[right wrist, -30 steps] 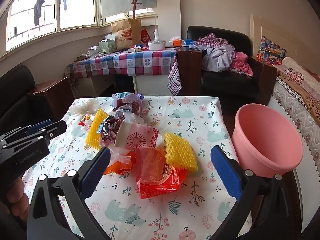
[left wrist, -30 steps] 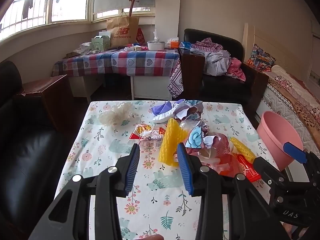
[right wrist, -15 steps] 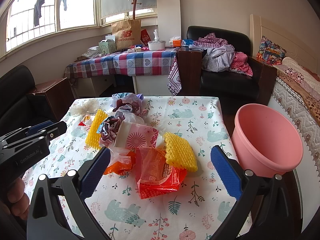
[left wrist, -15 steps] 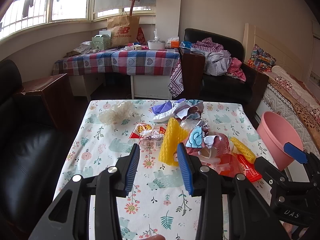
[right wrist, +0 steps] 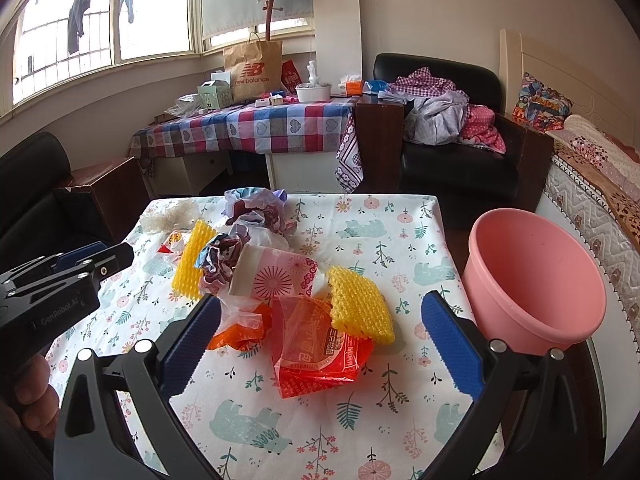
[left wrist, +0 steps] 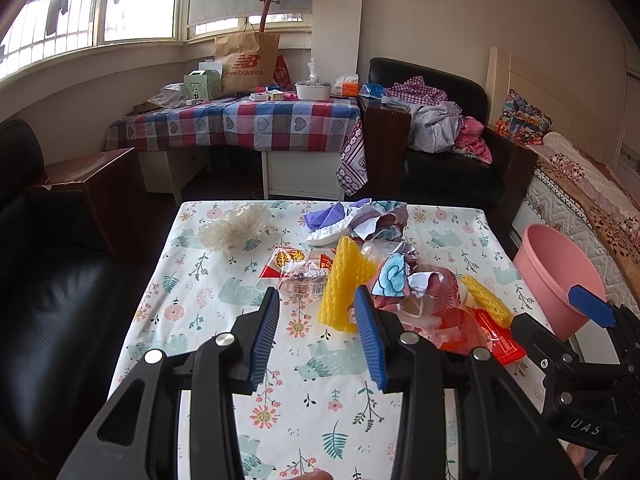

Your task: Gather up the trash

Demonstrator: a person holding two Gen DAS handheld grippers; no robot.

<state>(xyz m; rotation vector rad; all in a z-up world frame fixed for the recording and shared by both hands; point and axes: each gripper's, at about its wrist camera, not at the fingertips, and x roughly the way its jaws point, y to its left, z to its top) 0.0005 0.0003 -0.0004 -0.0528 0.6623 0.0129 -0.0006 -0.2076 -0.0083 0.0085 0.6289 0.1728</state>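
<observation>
I see no change since earlier: my left hand-held gripper (left wrist: 316, 336) and right hand-held gripper (right wrist: 320, 344) stay spread, empty, over the tabletop (right wrist: 400, 232); the red wrapper (right wrist: 316, 356) print is unreadable.

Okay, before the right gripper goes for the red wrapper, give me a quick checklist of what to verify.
1. Right gripper jaws open wide enough for the red wrapper: ok.
2. Jaws hold nothing: ok.
3. Wrapper free to lift: not ok, a yellow foam net lies on its far right corner.
4. Pink bucket open and beside the table's right edge: ok.
5. Bucket has room: ok, the visible inside looks empty.
6. Left gripper out of the way: ok, it is open, to the left, by the other yellow net.
</observation>
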